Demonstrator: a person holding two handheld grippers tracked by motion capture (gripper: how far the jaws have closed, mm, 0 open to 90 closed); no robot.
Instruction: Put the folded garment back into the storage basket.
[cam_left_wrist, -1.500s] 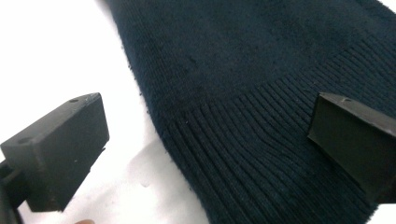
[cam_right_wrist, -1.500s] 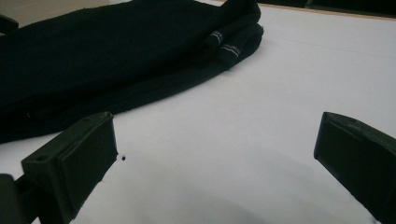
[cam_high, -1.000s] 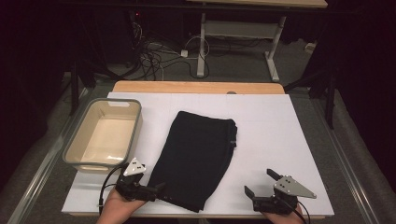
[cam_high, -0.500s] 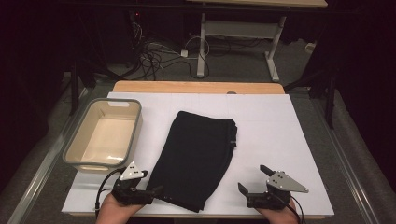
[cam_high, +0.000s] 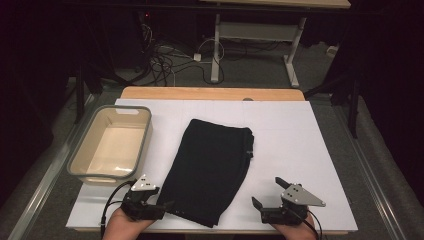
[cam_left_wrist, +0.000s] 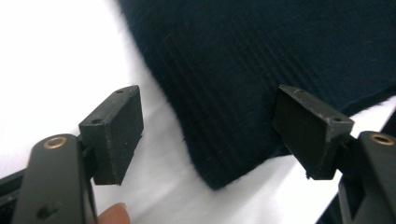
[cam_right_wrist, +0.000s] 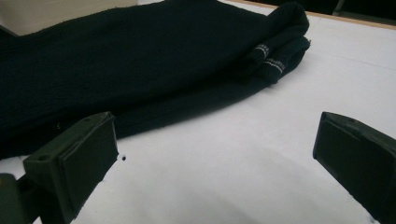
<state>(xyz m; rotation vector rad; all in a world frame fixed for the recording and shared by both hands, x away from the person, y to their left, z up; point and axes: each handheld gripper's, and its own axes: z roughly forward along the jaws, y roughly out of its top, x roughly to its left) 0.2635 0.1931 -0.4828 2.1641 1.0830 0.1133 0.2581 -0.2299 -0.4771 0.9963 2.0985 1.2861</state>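
A folded black garment (cam_high: 212, 170) lies lengthwise in the middle of the white table (cam_high: 290, 145). My left gripper (cam_high: 167, 206) sits at the garment's near left corner. In the left gripper view that corner (cam_left_wrist: 243, 116) lies between the jaws of the left gripper (cam_left_wrist: 210, 135); they have just been closing, and the pads (cam_left_wrist: 116, 130) stand clear of the cloth. My right gripper (cam_high: 267, 192) rests near the front edge, right of the garment, open over bare table (cam_right_wrist: 219, 158). In the right gripper view the cuffs (cam_right_wrist: 275, 60) show striped labels.
A grey-rimmed plastic bin (cam_high: 142, 145) stands at the table's left side, beside the garment. A wooden strip (cam_high: 210, 93) runs along the far edge. Cables and desk legs sit on the floor beyond. The white surface to the garment's right is bare.
The left gripper's jaws have narrowed around the garment's corner. The right gripper has shifted slightly to the left along the front edge.
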